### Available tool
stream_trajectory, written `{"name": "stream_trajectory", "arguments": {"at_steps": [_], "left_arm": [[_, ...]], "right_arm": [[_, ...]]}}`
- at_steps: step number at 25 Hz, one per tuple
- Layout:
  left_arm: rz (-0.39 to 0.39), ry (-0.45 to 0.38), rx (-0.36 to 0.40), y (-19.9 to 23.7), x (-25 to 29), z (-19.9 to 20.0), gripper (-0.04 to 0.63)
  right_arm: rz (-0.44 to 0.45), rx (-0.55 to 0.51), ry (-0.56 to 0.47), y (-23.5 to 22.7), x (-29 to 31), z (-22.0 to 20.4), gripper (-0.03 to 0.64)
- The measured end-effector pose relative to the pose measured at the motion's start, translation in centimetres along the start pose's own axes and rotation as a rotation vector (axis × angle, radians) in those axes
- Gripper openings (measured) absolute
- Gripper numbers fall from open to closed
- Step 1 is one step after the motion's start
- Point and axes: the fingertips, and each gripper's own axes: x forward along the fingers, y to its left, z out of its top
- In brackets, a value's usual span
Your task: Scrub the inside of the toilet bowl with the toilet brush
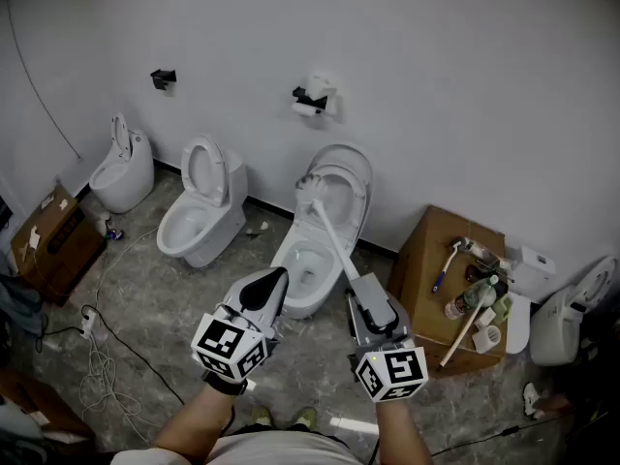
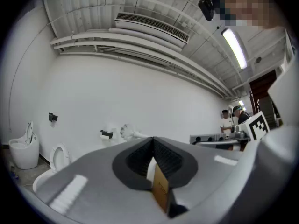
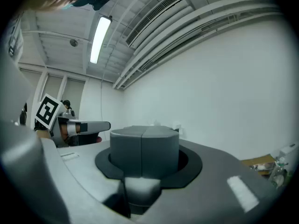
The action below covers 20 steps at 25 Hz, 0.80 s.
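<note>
Over the toilet bowl [image 1: 283,262]: right gripper [image 1: 356,285], fingers clenched on the near end of the toilet brush [image 1: 329,232] handle. Brush long axis runs forward and to the left from those fingers, bristle head at the far end, pointing toward the wall in front of the raised lid [image 1: 354,163]. Left gripper [image 1: 282,277] just beside, fingers pressed together tip to tip, apart from the brush.

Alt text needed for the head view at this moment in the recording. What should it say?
The right gripper clamps the handle of a toilet brush, whose head is raised above the open toilet bowl, in front of its upright lid. The left gripper, shut, hangs beside it; two more toilets stand to the left along the white wall.
</note>
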Motion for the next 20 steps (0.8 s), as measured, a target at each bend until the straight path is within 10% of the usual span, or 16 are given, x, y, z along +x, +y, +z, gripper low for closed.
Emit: {"name": "stream_trajectory", "arguments": {"at_steps": [20], "left_arm": [[0.036,-0.001,-0.004,0.4,0.4,-0.8,0.006]], "right_arm": [[0.005,0.113,-0.032,-2.9,-0.8,-0.5,0.164]]}}
